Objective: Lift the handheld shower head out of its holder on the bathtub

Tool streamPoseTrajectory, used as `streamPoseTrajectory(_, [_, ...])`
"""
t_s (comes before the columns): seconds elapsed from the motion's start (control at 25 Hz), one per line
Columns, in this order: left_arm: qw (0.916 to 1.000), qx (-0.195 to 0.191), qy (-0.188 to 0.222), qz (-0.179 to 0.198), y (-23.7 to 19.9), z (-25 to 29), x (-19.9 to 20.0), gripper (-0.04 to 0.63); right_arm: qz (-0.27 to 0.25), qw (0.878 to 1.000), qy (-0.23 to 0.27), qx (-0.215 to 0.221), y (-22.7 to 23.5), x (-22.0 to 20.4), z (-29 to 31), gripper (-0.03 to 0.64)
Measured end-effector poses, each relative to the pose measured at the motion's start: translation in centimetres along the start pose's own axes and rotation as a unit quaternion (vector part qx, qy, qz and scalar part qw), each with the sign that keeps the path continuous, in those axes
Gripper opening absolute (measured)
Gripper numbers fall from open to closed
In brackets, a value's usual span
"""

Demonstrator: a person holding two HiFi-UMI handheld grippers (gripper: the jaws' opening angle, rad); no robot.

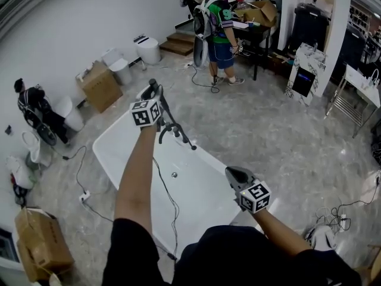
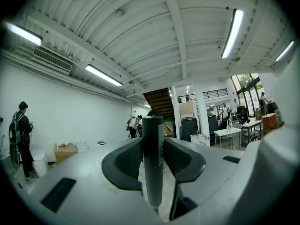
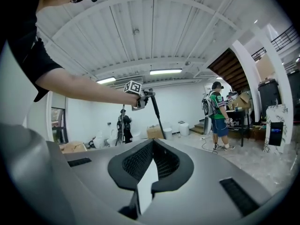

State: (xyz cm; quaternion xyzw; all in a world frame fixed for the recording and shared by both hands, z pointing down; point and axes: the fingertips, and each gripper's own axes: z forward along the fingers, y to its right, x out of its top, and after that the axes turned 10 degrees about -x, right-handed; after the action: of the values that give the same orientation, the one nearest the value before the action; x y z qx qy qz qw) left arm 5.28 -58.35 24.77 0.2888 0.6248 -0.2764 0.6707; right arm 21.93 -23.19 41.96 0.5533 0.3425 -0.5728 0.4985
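A white bathtub lies below me, with a black faucet and holder fixture on its far rim. My left gripper is raised above that fixture and shut on the dark shower head. In the left gripper view the round dark handle stands upright, clamped between the jaws of the left gripper. A thin hose trails down across the tub. My right gripper hovers over the tub's near right side. Its jaws are shut with nothing between them. The right gripper view also shows the shower head held aloft.
A person in a green jersey stands by a dark table at the back. Another person in black is at the left wall. Cardboard boxes, toilets and floor cables surround the tub.
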Motion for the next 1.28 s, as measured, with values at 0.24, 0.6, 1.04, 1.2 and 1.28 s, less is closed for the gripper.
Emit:
streamPoseTrajectory(0.24, [1.0,-0.005,-0.007,0.0,1.4,0.7,-0.9,0.127,0.003,0.999,-0.008,-0.032,2.3,-0.3,-0.6,-0.002])
streamPoseTrajectory(0.6, [0.9998,-0.015,-0.012,0.007,2.4,0.8,-1.5,0.127,-0.001,0.999,-0.017,-0.052,2.7,-0.8,-1.3,-0.002])
streamPoseTrajectory(1.04, [0.9996,-0.015,-0.022,0.013,3.5,1.5,-2.0,0.127,-0.007,0.998,-0.018,-0.057,3.7,-0.9,-2.4,-0.002])
streamPoseTrajectory(1.2, [0.9994,-0.015,-0.026,0.018,3.6,1.2,-1.9,0.127,-0.008,0.998,-0.015,-0.055,4.0,-0.6,-2.1,-0.002])
streamPoseTrajectory(1.28, [0.9994,-0.013,-0.025,0.02,3.6,0.8,-2.0,0.127,-0.011,0.999,-0.012,-0.052,4.1,-0.5,-2.0,-0.002])
